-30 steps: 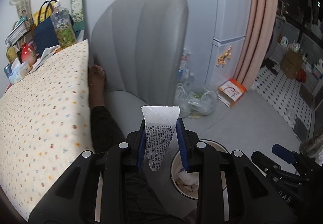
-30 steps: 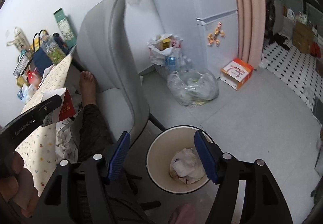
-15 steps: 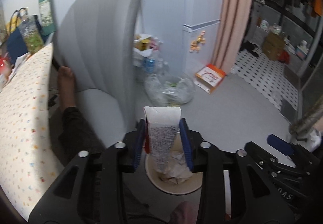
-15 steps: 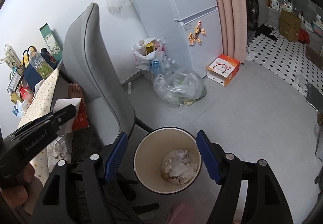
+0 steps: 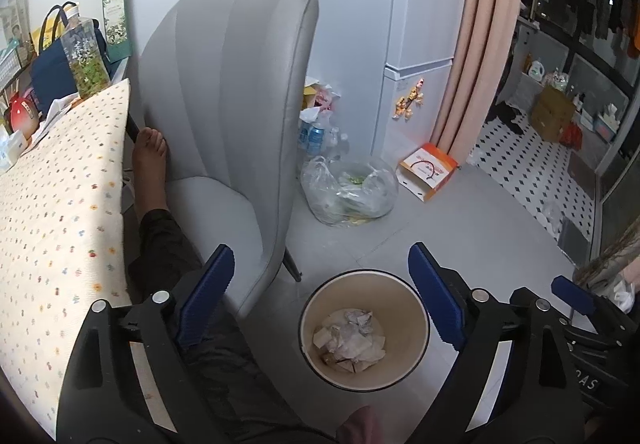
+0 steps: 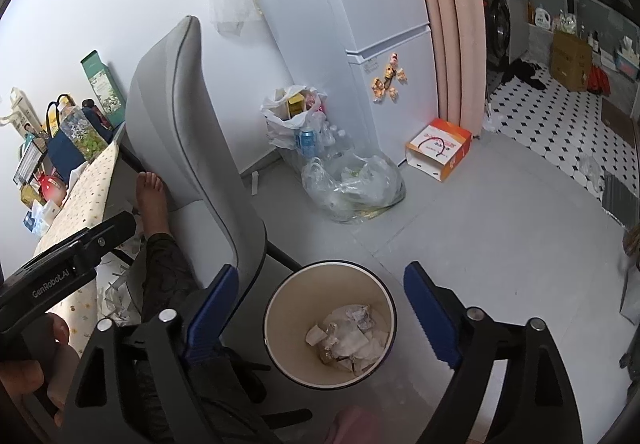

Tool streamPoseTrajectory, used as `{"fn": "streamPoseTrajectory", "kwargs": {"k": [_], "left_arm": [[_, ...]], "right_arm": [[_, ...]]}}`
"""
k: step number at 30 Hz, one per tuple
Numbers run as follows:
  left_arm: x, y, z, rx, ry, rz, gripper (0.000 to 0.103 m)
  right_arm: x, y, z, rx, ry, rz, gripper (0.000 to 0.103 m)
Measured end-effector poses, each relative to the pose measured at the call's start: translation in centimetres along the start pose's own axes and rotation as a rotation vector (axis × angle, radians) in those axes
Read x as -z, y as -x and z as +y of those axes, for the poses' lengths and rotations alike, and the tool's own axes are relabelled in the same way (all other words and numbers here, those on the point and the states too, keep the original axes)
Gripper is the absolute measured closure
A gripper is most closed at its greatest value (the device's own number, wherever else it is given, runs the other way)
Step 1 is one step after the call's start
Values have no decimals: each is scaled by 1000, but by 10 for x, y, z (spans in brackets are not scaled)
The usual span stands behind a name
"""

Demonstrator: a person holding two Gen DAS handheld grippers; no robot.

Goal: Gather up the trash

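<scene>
Gone from the left claw [image 5: 320, 292] is the printed paper wrapper it pinched a second ago; its jaws have just been opening and now stand spread wide with nothing between them, so the wrapper has most likely dropped into the bin [image 5: 364, 328] straight below, among the crumpled paper trash [image 5: 352, 336] on its bottom. The right claw [image 6: 316, 308] has also just been widening and is spread and empty, poised over the same bin [image 6: 330, 320].

Both claws crowd one small opening, so the likeliest mishap from here is a knock between them as they pull away, or a jaw catching the bin rim and tipping the light container across the floor [image 5: 460, 228]. More scraps [image 6: 116, 288] seem to lie by the worktop [image 5: 60, 204] edge, and reaching them means swinging left past the grey chair [image 5: 240, 104] and the person's leg [image 5: 160, 228], which sit tight against the worktop's edge.

Open room lies to the right, where the grey floor is bare out to the clear plastic bag [image 5: 348, 188] and the orange box [image 5: 428, 172]. To the left the gap is narrow: chair back, leg and worktop rim leave little clearance, and the worktop's far end is crowded with a bottle [image 5: 84, 60] and bags.
</scene>
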State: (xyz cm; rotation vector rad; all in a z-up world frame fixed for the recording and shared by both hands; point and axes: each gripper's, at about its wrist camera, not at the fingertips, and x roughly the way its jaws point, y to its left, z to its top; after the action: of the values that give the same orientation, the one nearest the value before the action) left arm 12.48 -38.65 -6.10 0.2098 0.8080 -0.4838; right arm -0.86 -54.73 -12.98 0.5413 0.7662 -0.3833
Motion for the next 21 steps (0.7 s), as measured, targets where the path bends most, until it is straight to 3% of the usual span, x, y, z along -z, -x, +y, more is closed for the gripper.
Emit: {"fn": "streamPoseTrajectory", "kwargs": {"k": [8,21], "left_arm": [[-2,27,38,-34,60,-50,7],[9,82,105,-76,171,-140,6]], "right_arm": [[-3,12,34,-16,67,-21,8],[-4,44,109,-57,185,-63,8]]}}
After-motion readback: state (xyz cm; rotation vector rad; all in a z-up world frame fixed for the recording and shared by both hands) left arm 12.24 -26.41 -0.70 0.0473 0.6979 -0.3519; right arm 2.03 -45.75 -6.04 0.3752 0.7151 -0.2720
